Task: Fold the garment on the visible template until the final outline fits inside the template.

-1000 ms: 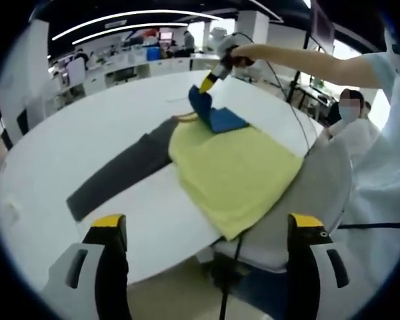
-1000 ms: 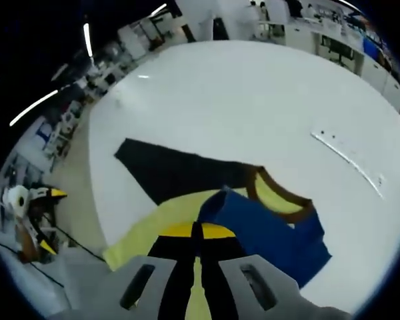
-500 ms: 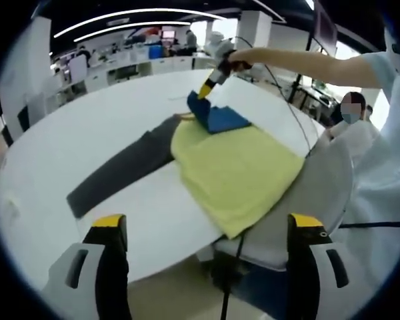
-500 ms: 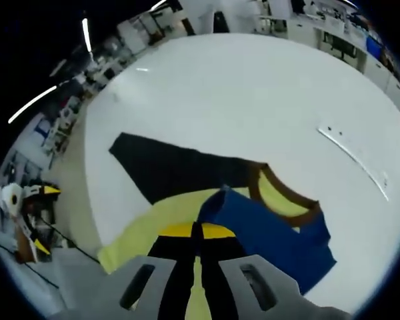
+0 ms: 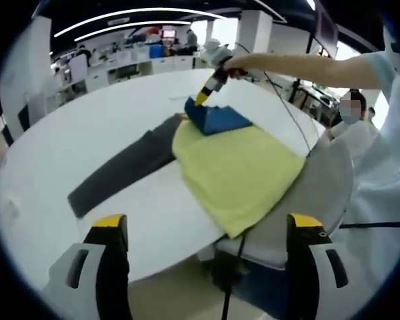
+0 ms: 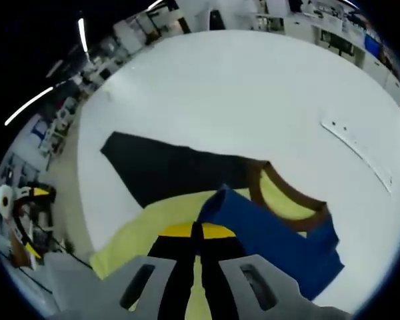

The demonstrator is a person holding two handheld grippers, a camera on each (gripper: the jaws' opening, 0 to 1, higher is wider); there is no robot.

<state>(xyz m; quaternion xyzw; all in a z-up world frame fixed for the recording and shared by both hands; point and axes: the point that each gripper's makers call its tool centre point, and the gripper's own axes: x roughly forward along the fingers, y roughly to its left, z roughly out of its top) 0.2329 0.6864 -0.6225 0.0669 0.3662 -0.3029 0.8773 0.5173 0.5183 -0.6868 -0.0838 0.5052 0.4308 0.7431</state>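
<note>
One garment (image 5: 237, 170) — right gripper (image 6: 196, 233) jaws pinching its blue sleeve (image 6: 273, 237) (left gripper (image 5: 207, 230) jaws spread).

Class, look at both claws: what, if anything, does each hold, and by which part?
The right claw is shut on the shirt's blue sleeve, pinching its edge and folding it over the yellow body. The left claw is open, holding nothing.

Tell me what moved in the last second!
The right tongs, shut on the blue sleeve of the yellow T-shirt, have carried it a little further across the shirt toward the dark grey sleeve; the fold now lies flatter and wider. The left tongs stay open, away from the white table. The yellow body and the dark grey sleeve lie as before.
</note>
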